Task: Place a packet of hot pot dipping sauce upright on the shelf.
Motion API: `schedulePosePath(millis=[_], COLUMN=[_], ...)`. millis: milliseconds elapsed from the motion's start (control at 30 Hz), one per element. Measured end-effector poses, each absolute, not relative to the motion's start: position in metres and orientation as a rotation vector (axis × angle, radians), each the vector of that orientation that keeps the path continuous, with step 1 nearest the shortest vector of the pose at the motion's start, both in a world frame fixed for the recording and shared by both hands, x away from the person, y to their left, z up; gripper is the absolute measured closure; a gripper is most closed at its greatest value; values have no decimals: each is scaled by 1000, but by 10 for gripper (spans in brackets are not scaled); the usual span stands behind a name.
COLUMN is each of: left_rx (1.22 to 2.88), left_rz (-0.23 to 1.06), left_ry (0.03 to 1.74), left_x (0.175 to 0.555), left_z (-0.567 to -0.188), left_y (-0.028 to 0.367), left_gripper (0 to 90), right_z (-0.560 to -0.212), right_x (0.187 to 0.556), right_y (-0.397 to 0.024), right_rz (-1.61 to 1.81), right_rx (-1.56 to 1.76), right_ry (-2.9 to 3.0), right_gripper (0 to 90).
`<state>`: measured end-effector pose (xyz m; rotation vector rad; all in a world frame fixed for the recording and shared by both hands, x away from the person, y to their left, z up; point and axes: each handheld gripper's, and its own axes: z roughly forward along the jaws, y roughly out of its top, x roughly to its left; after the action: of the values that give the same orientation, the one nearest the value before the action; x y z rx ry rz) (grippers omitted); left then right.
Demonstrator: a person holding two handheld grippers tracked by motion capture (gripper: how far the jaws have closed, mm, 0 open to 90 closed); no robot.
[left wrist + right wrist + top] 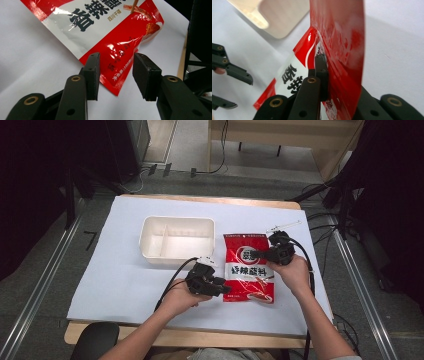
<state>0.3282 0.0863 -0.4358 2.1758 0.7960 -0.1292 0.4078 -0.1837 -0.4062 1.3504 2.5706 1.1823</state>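
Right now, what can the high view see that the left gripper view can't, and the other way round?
The high view alone takes in the white tray with its divider, the person's hands, and the right gripper shut on the red sauce packet. The left gripper view alone gives a close look along the open left gripper, its jaws apart beside the packet's lower corner, and the small print there. Both show the packet lying on the white table cover.
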Motion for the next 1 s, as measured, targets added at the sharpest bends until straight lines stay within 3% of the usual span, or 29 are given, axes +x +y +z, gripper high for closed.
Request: schedulePosePath(millis=[567, 1000], left_rx=[2119, 2111], left_rz=[-134, -112], left_ry=[753, 729], left_x=[327, 329], left_z=[-422, -421], left_y=[116, 132], left_gripper=[404, 362], right_z=[-371, -335], right_x=[390, 370], right_y=[-186, -181], right_rz=[1328, 1443], right_rx=[1331, 1203], right_ry=[2588, 2573], right_gripper=[900, 900])
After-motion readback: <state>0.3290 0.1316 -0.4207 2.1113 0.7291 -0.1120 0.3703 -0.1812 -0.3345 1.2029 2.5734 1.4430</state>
